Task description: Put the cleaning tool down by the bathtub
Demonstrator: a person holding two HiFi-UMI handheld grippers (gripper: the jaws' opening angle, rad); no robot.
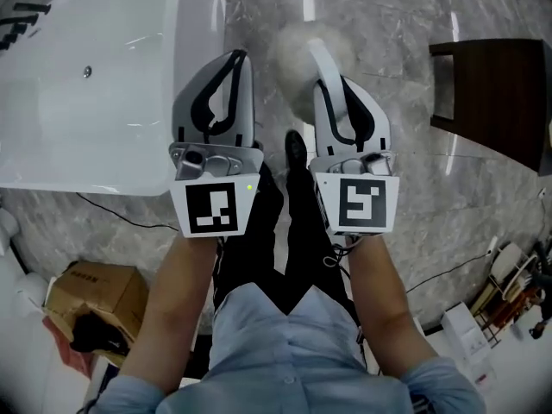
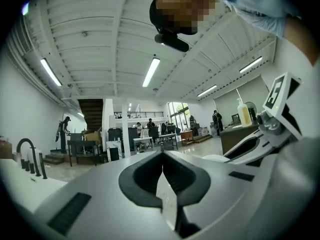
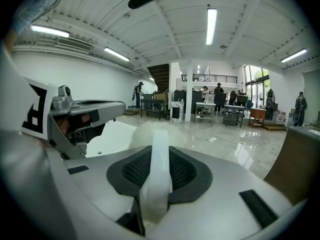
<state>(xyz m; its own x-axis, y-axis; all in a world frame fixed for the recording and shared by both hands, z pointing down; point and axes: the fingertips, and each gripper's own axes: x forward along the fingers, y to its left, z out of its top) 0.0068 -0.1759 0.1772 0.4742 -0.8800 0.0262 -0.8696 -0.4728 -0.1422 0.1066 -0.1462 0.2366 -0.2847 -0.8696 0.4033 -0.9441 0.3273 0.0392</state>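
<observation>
The white bathtub fills the upper left of the head view, standing on the grey marble floor. My right gripper is shut on the cleaning tool's white handle, which runs up between the pads. The tool's fluffy pale head hangs blurred over the floor just right of the tub's edge; it also shows as a soft pale head in the right gripper view, with the tub beyond it. My left gripper hovers beside the tub rim with its jaws together and nothing in them.
A dark wooden cabinet stands at the upper right. A cardboard box sits at the lower left, and a black cable runs along the floor by the tub. Boxes and clutter lie at the lower right. The person's shoe is below the grippers.
</observation>
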